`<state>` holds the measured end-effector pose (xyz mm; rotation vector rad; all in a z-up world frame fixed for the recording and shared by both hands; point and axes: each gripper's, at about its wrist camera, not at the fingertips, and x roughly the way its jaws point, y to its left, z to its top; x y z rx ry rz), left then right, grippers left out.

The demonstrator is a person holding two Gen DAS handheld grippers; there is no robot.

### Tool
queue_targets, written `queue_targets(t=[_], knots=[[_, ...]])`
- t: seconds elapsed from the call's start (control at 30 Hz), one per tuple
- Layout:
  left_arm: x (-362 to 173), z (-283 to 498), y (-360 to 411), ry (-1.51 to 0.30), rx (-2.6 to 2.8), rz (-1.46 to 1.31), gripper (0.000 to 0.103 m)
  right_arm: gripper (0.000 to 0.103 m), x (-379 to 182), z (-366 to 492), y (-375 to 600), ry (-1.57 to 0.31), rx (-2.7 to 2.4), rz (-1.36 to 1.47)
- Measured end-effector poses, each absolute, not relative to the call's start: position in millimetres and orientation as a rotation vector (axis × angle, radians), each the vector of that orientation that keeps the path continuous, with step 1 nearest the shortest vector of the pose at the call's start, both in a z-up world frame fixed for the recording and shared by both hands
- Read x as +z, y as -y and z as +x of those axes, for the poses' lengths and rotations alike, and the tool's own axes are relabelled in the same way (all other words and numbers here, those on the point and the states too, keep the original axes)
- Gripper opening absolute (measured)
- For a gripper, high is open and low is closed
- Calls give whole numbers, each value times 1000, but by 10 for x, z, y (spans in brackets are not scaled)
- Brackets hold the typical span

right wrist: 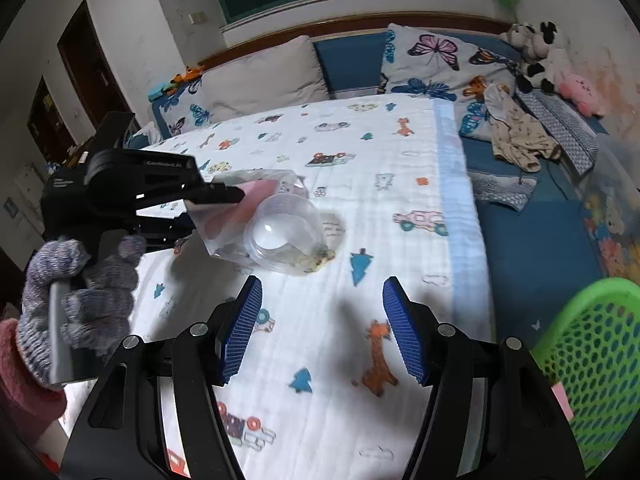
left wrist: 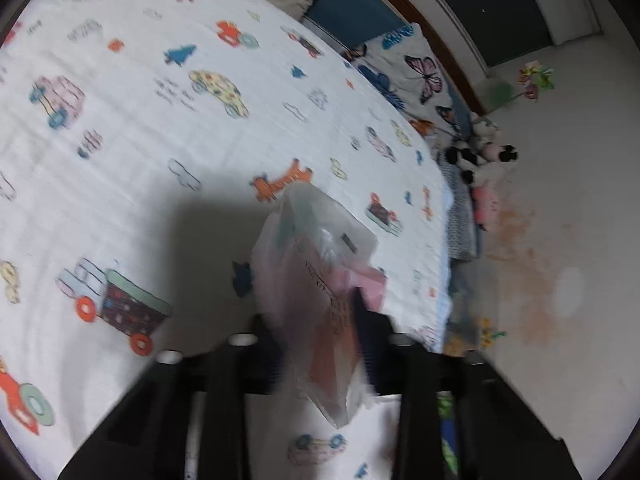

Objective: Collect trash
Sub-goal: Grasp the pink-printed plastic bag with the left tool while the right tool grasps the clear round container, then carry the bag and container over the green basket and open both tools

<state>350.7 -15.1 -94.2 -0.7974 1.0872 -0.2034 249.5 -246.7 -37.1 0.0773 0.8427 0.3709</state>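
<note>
A clear plastic bag (left wrist: 316, 240) with pink contents hangs blurred between the jaws of my left gripper (left wrist: 316, 316), which is shut on it. In the right wrist view the left gripper (right wrist: 236, 194) pinches the bag (right wrist: 224, 220) just above the patterned bed blanket (right wrist: 360, 200), held by a gloved hand (right wrist: 76, 304). A clear plastic cup (right wrist: 282, 236) lies on its side on the blanket against the bag. My right gripper (right wrist: 322, 320) stands open above the blanket, short of the cup, with nothing between its blue pads (right wrist: 404, 332).
A green mesh basket (right wrist: 592, 360) sits at the lower right beside the bed. Butterfly pillows (right wrist: 436, 60), stuffed toys (right wrist: 540, 56) and crumpled clothes (right wrist: 520, 136) line the far and right side of the bed. The wall (left wrist: 560, 200) runs along the blanket's right edge.
</note>
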Motion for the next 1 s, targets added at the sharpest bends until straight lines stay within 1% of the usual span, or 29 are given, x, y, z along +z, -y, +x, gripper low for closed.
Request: queue_targets(t=[0.03,0.13,0.27,0.5,0.6,0.7,1.0], knots=[[-932,3499,150,-1087,-212,-798,8,63,-388,2531,2432,-846,376,71],[-877,3450,133,-1079,-217,-763,5,63,-427,2621,2346,-850,392,62],[-805,3398,116,-1072,-225,-718,5,63,-470,2803,2244,-852,422,90],[-830,3394,74,-1096,-225,-675,5,63,-583,3059,2093,-875,449,124],[-834,3370,67,-1099,-224,-652,5,61,-615,3090,2035,-879,456,113],[-817,3330,61,-1094,-222,-632,5,56,-634,3089,2008,-879,457,105],[-729,3115,37,-1077,-241,-581,5,55,-506,2792,2048,-848,464,88]])
